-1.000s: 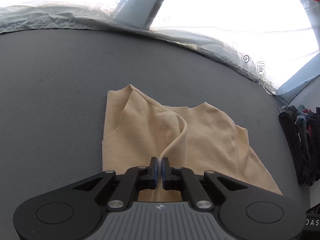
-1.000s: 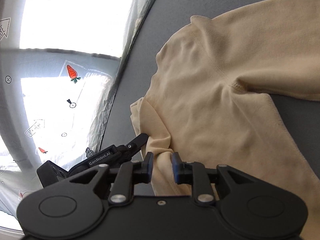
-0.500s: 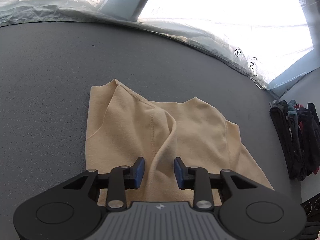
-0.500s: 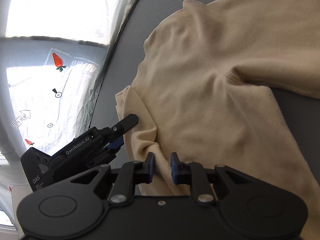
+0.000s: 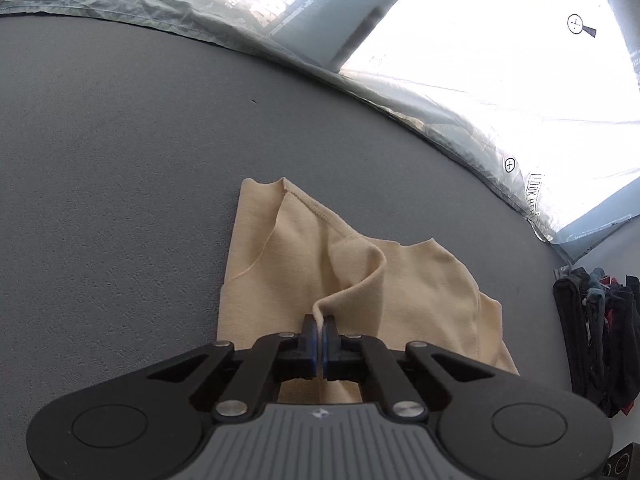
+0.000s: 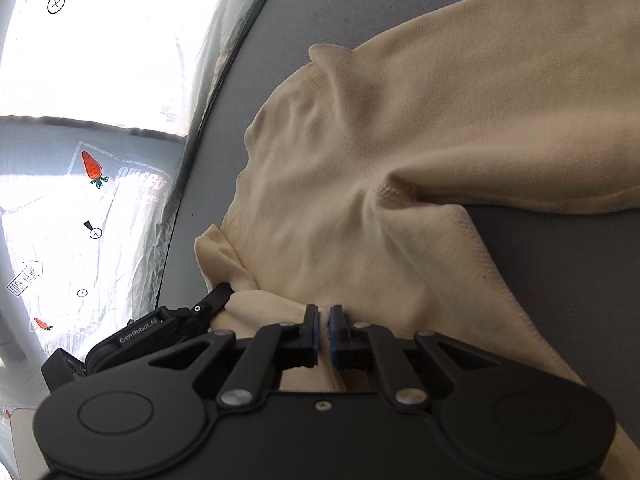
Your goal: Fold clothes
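Left tongs [image 5: 320, 326] and right tongs [image 6: 324, 316], each closed on a fold of the beige shirt [image 5: 352, 280].
The shirt lies on the grey bench [image 5: 120, 160]; the left tongs read "GenRobot.AI" in the right wrist view.

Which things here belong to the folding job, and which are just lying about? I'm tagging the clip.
In the job:
- beige shirt
- left tool, pinching a shirt ridge
- right tool, pinching its edge

Lying about:
- dark clothes pile
- printed plastic sheet
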The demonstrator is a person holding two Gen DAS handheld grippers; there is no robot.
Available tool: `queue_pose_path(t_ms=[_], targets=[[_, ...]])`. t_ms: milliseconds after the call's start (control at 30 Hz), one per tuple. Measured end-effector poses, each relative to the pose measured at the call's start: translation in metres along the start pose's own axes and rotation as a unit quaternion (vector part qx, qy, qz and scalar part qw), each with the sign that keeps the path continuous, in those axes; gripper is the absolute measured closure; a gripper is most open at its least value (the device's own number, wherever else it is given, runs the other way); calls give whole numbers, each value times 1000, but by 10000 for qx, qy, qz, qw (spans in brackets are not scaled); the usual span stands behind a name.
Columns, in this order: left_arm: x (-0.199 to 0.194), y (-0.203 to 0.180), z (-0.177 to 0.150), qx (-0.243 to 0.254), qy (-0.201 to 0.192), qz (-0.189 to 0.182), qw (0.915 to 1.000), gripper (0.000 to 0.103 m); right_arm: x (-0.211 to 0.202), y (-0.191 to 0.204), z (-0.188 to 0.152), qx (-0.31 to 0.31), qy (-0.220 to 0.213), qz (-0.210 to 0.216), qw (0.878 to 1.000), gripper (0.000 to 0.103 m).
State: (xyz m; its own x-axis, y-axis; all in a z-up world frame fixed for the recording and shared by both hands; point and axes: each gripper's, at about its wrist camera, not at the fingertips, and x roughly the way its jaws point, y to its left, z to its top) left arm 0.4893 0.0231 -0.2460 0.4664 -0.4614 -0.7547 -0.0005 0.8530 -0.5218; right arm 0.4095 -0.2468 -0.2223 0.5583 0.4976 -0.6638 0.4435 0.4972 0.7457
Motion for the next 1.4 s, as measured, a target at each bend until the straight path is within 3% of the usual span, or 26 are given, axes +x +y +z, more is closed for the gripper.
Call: queue_pose_path(t_ms=[167, 333, 467, 700, 767, 900, 1000, 1133, 1200, 1300, 1400], targets=[[-3, -4, 2, 33, 18, 88, 10000, 95, 5, 7, 2, -205, 71, -141, 9997, 95], [-24, -16, 0, 298, -127, 377, 9988, 73, -10, 6, 4, -103, -28, -181, 9998, 79], [-60, -19, -13, 346, -417, 736, 9958, 65, -38, 3, 0, -169, -319, -113, 9993, 72], [-113, -21, -80, 291, -359, 1153, 9923, 49, -86, -13, -27, -413, -586, -41, 9974, 71], [-117, -24, -104, 318, -204, 1264, 9913, 44, -95, -21, -36, -470, -590, -159, 9970, 63], [-118, -35, -152, 438, 166, 1545, 9869, 43, -120, -38, -48, -850, -682, -507, 9927, 50], [-116, -44, -178, 629, 350, 1751, 9819, 41, -139, -46, -53, -1346, -854, -957, 9826, 31], [-111, -55, -207, 929, 406, 2049, 9735, 30, -163, -66, -48, -1945, -1253, -1553, 9604, 21], [-108, -60, -220, 1076, 401, 2207, 9686, 21, -175, -77, -45, -2233, -1450, -1839, 9462, 19], [-101, -65, -229, 1205, 336, 2451, 9614, 16, -193, -92, -40, -2656, -1740, -2261, 9209, 18], [-97, -64, -231, 1026, 240, 2620, 9593, 5, -210, -111, -32, -2948, -2020, -2655, 8954, 18]])
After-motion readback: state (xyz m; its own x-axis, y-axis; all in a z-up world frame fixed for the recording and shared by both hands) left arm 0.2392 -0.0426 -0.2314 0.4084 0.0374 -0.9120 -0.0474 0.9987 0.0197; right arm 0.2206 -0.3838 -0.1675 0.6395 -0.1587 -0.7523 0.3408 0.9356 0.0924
